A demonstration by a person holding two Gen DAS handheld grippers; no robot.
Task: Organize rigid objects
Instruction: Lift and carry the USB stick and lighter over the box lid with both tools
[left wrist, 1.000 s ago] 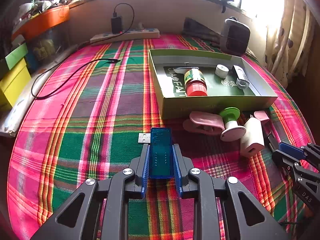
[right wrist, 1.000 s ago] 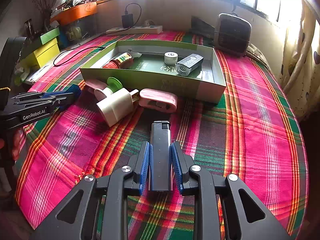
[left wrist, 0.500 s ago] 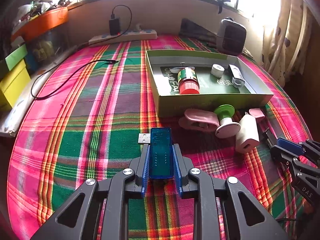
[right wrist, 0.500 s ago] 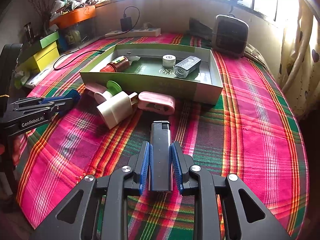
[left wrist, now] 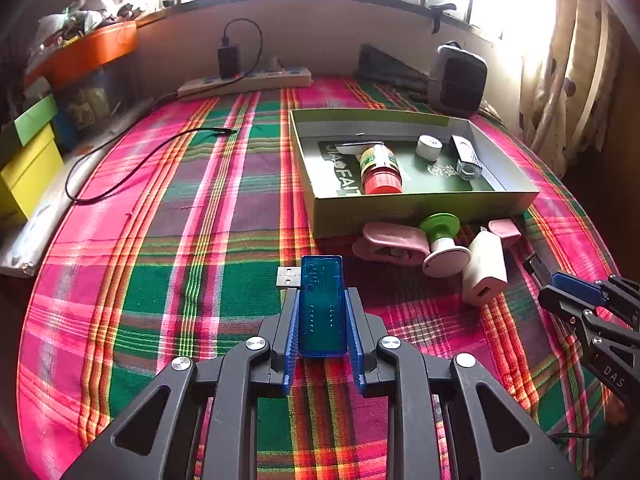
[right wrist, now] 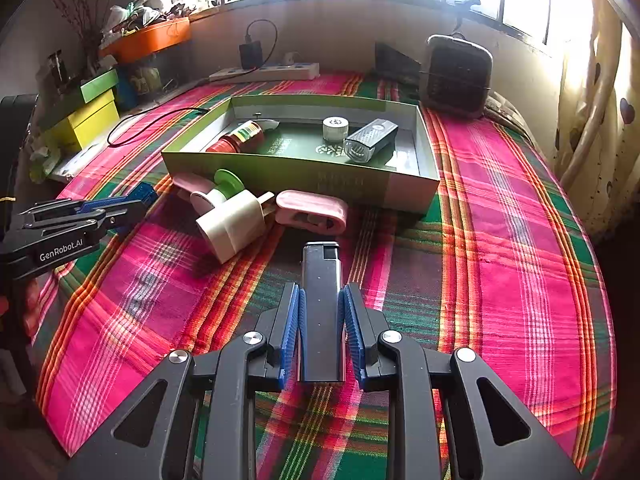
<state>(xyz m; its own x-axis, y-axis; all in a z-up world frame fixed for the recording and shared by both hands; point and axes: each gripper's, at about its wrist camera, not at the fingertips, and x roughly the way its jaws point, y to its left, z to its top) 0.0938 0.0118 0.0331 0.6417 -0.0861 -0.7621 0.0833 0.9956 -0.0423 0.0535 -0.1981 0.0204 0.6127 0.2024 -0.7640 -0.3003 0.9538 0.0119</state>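
My left gripper point(left wrist: 322, 300) is shut on a translucent blue USB device point(left wrist: 322, 304), its metal plug sticking out to the left, held above the plaid cloth. My right gripper point(right wrist: 322, 300) is shut on a dark grey lighter point(right wrist: 322, 304). The green box point(left wrist: 404, 208) point(right wrist: 296, 176) holds a red-capped bottle point(left wrist: 380, 168), a small white round piece point(left wrist: 429, 147) and a silver-black case point(right wrist: 371, 139). In front of the box lie a pink clip point(right wrist: 311, 212), a white plug adapter point(right wrist: 232, 226) and a green-and-white spool point(right wrist: 218, 194).
A black cable point(left wrist: 132, 164) lies across the cloth at left. A power strip point(left wrist: 244, 82) and a dark heater point(right wrist: 456, 74) stand at the back wall. Yellow and green boxes point(right wrist: 86, 116) sit at the left edge. A curtain point(right wrist: 592, 112) hangs at right.
The left view shows the box and loose items sliding slightly leftward, so that gripper drifted a little. Both grips are unchanged.
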